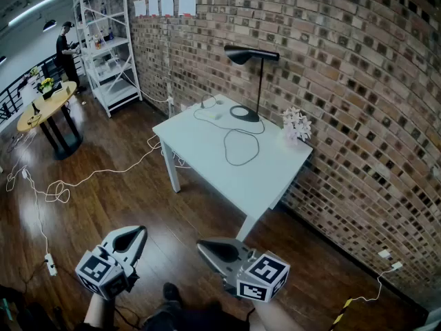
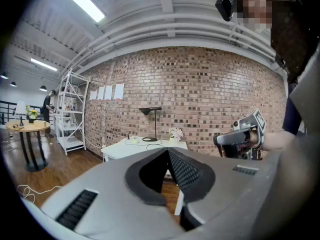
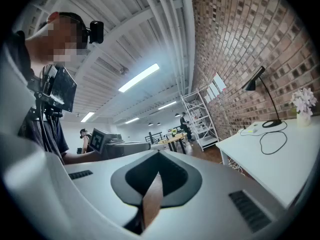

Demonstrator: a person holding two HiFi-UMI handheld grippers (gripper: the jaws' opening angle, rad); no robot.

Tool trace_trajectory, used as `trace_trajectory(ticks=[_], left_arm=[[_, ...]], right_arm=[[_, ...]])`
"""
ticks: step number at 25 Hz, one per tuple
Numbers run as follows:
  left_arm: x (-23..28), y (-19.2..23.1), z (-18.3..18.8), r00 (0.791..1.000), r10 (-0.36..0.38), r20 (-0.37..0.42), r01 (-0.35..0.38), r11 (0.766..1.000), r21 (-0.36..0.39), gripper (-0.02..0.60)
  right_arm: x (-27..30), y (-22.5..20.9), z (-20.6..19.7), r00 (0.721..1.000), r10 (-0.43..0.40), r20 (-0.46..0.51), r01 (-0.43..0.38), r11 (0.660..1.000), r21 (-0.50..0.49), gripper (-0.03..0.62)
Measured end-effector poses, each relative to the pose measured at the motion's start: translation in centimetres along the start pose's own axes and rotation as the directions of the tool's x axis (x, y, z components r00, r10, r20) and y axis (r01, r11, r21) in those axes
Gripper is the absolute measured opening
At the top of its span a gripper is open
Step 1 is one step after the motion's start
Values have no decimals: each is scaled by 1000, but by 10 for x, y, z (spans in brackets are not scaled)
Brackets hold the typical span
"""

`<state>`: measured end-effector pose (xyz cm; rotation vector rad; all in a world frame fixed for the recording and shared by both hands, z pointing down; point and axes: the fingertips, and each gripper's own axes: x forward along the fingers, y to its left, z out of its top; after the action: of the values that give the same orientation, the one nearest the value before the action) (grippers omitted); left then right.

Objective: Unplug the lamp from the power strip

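Lamp point(image 1: 251, 81) sits at the desk point(image 1: 207, 150) back, cord point(image 1: 225, 149) slack; left tongs point(image 1: 136, 234) and right tongs point(image 1: 204, 247) clenched empty, well apart, probably pre-approach.

Bench point(image 1: 231, 174) against wall point(image 1: 344, 81). Lamp point(image 1: 251, 81) on bench, wall side; flowers point(image 1: 298, 124) just right of it; cord point(image 1: 241, 147) looped before lamp. Rack point(image 1: 107, 47) along wall, far left; round table point(image 1: 45, 109) left of rack.

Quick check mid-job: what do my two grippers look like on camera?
The left gripper and right gripper both have light grey, tapered shells with black ribbed pads inside. Each carries a white cube printed with black square markers.
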<state>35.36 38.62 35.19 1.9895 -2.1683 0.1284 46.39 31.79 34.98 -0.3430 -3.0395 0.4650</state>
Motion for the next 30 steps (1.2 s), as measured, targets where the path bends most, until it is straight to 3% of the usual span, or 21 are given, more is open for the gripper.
trace_trajectory(ticks=[16, 26, 30], left_arm=[[-31, 158, -3, 999, -41, 24, 42, 998, -41, -2], [-50, 211, -7, 999, -8, 31, 10, 998, -57, -2], [-51, 224, 7, 994, 45, 101, -38, 997, -71, -2]], right_arm=[[175, 17, 0, 1000, -7, -29, 6, 1000, -24, -6], [232, 28, -9, 997, 17, -80, -21, 999, -42, -6], [238, 19, -7, 997, 21, -72, -22, 999, -23, -6]])
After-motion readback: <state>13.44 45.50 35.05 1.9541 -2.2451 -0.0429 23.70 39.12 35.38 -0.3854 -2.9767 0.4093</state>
